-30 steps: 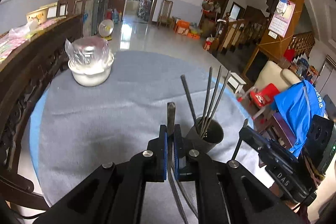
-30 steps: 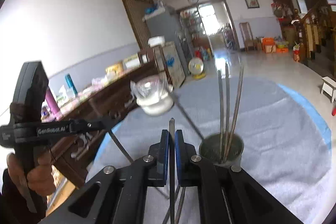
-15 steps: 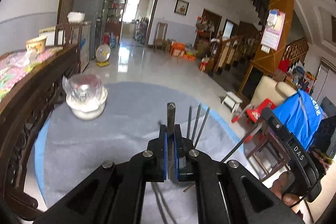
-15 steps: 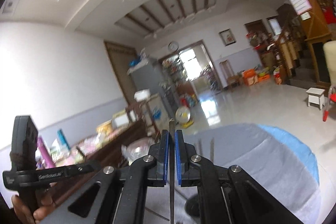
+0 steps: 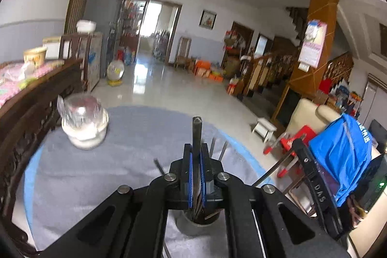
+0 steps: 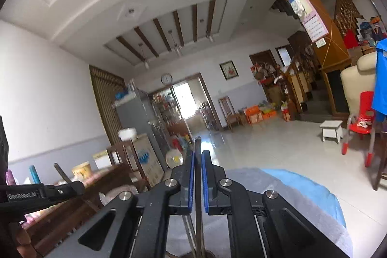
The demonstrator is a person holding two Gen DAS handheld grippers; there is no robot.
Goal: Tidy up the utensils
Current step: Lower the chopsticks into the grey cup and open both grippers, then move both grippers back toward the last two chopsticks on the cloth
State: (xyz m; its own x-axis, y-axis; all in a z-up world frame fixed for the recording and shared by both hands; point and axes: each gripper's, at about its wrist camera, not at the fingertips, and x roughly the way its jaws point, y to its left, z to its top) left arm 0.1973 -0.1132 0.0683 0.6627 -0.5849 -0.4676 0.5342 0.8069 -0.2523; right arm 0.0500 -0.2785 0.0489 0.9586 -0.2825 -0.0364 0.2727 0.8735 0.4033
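Note:
In the left wrist view my left gripper is shut on a thin dark metal chopstick that sticks up past the blue pads. Right below the jaws stands a grey metal utensil cup on the grey tablecloth, with several chopsticks rising from it. At the right of that view my right gripper holds a slanted chopstick. In the right wrist view my right gripper is shut on that chopstick and points level across the room. The left gripper shows at the left there, with its chopstick.
A white bowl covered in plastic wrap sits at the table's far left. A dark carved wooden bench runs along the left edge. A red chair and a blue cloth stand off the table's right.
Both grippers have risen with their chopsticks. The right one tipped up from the table toward the room and ceiling. The cup slid from ahead of the left gripper to beneath it.

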